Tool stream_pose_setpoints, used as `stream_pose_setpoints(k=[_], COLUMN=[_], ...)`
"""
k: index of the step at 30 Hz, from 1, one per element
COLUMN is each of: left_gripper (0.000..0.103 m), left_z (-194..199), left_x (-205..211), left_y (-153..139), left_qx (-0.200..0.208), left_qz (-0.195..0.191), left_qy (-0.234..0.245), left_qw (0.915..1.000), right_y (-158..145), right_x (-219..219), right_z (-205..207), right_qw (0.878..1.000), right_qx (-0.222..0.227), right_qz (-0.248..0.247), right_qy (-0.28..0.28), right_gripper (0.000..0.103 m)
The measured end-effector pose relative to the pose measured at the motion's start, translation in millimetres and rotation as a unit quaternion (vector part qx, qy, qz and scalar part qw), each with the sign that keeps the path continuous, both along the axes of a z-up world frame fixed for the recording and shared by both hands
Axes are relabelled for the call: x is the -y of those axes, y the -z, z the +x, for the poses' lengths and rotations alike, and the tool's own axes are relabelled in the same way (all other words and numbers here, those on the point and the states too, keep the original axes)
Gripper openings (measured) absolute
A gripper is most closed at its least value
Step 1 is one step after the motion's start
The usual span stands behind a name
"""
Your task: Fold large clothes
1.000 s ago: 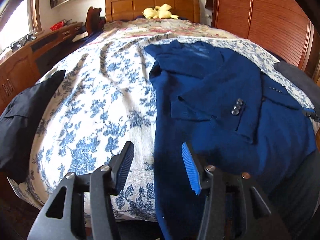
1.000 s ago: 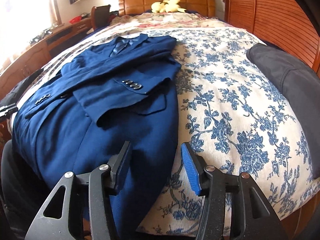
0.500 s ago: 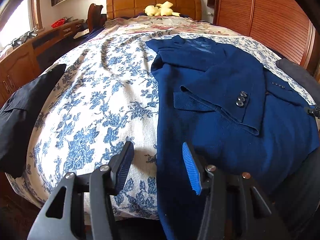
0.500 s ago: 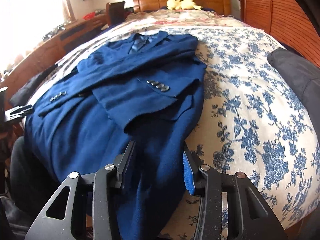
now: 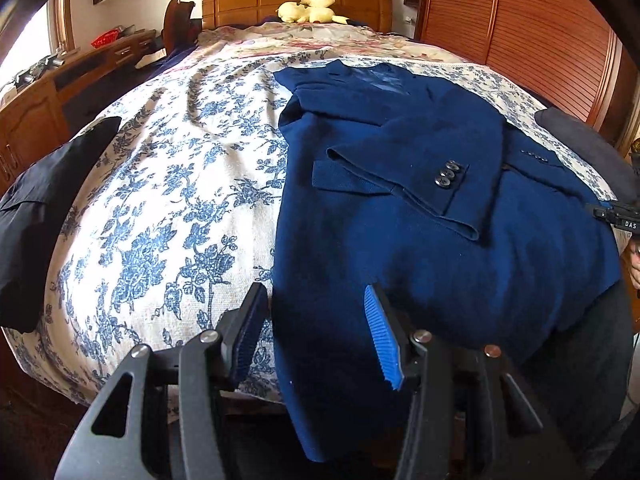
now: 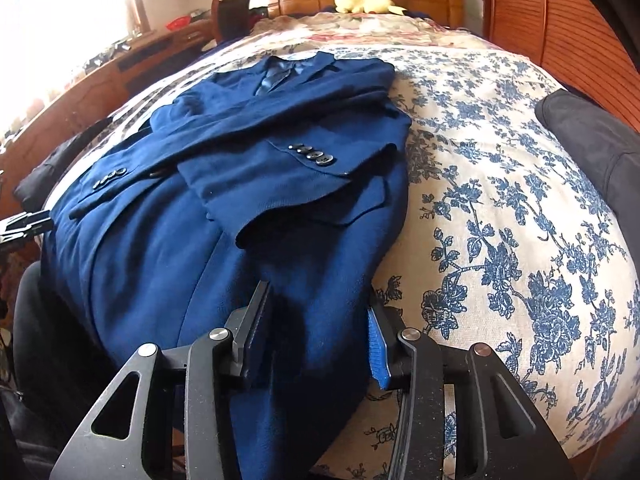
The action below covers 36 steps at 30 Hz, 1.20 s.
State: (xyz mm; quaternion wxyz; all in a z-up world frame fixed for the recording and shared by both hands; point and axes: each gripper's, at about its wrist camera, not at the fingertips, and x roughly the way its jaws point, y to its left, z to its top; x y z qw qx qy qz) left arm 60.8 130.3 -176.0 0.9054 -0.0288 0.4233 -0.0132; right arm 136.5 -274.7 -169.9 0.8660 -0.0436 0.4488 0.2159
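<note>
- The dark blue woven suit jacket point(image 6: 248, 200) lies face up along the near half of the bed with the white-and-blue floral cover point(image 6: 500, 208), collar far, hem hanging over the near edge.
- Done, as I judge it: both buttoned sleeves are laid across the chest. Left: folding the hem up toward the collar.
- The left tool point(image 5: 316, 336) is spread, straddling the jacket's left hem edge; no cloth is pinched.
- The right tool point(image 6: 318, 340) is also spread, its blue ribbed pads either side of the right hem edge, not yet pressed on it.
- Open room: bare cover left, right and far of the jacket. A black garment point(image 5: 36, 208) sits at the bed's left edge, a dark grey one point(image 6: 592, 148) at the right, both well apart from the jacket.
</note>
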Motion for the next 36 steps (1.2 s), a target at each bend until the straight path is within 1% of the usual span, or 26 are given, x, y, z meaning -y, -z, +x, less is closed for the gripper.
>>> stream_pose_setpoints(k=[5,7,9,10,12,14,15,16,17,18,19,21,24,25,27,28,29,30,31,33,34,36], left_gripper=[0.049,0.049,0.036,0.032,0.028,0.028,0.027,0.020,0.008,0.004,0.003,0.002,0.001,0.001,0.001,0.001,0.001,0.000,0.000,0.000,0.000,0.000], left_z=[0,-1,-1,-2,-2,-1,0,1,1,2,3,1,-2,-3,-2,-1,0,1,1,-2,-6,-14], left_x=[0,0,0,2,6,5,4,1,-1,-5,-7,-4,7,10,16,19,26,31,35,44,49,50], left_y=[1,1,1,1,0,1,2,3,3,2,0,-11,-45,-58,-96,-110,-135,-151,-166,-199,-220,-247], left_qx=[0.000,0.001,-0.001,-0.001,0.000,-0.001,-0.002,-0.001,-0.001,-0.002,-0.004,0.004,0.046,0.062,0.102,0.117,0.141,0.155,0.168,0.196,0.213,0.237], left_qz=[0.002,-0.003,-0.027,-0.027,-0.016,-0.014,-0.016,-0.020,-0.021,-0.028,-0.033,-0.023,-0.014,-0.012,-0.016,-0.019,-0.019,-0.016,-0.013,-0.014,-0.013,-0.009], left_qy=[0.000,0.001,0.014,0.017,0.021,0.023,0.024,0.023,0.020,0.015,0.007,0.002,0.013,0.016,0.022,0.026,0.036,0.042,0.048,0.062,0.070,0.071], left_qw=[1.0000,1.0000,0.9995,0.9995,0.9996,0.9996,0.9996,0.9995,0.9996,0.9995,0.9994,0.9997,0.9988,0.9979,0.9944,0.9927,0.9892,0.9868,0.9846,0.9786,0.9746,0.9689], right_y=[1,2,4,5,4,2,1,0,-1,-3,-7,-17,-43,-57,-79,-95,-108,-120,-139,-167,-184,-215], right_x=[1,1,2,2,1,-1,-3,-4,-4,-3,-2,-2,-4,-6,-13,-20,-25,-30,-35,-40,-41,-40], right_z=[0,1,1,1,2,1,2,3,4,5,5,4,3,4,4,4,4,3,0,-8,-14,-29], right_qw=[1.000,1.000,1.000,1.000,1.000,1.000,1.000,0.999,0.999,0.999,0.999,0.998,0.995,0.993,0.989,0.986,0.984,0.982,0.978,0.973,0.969,0.961], right_qx=[0.000,-0.002,-0.004,-0.005,-0.005,0.002,0.004,0.004,0.004,0.004,0.009,0.020,0.049,0.058,0.082,0.098,0.107,0.117,0.135,0.162,0.179,0.210], right_qz=[0.000,0.003,0.009,0.017,0.026,0.026,0.027,0.031,0.034,0.038,0.047,0.059,0.084,0.103,0.122,0.133,0.142,0.148,0.154,0.164,0.168,0.175], right_qy=[0.000,0.001,0.001,0.001,-0.002,-0.005,-0.005,-0.004,-0.001,0.000,0.001,0.001,0.001,0.002,-0.002,-0.006,-0.010,-0.015,-0.022,-0.029,-0.031,-0.039], right_gripper=[0.043,0.043,0.043,0.043,0.037,0.023,0.019,0.013,0.009,0.008,0.007,0.006,0.004,0.004,0.003,0.003,0.003,0.003,0.003,0.003,0.003,0.003])
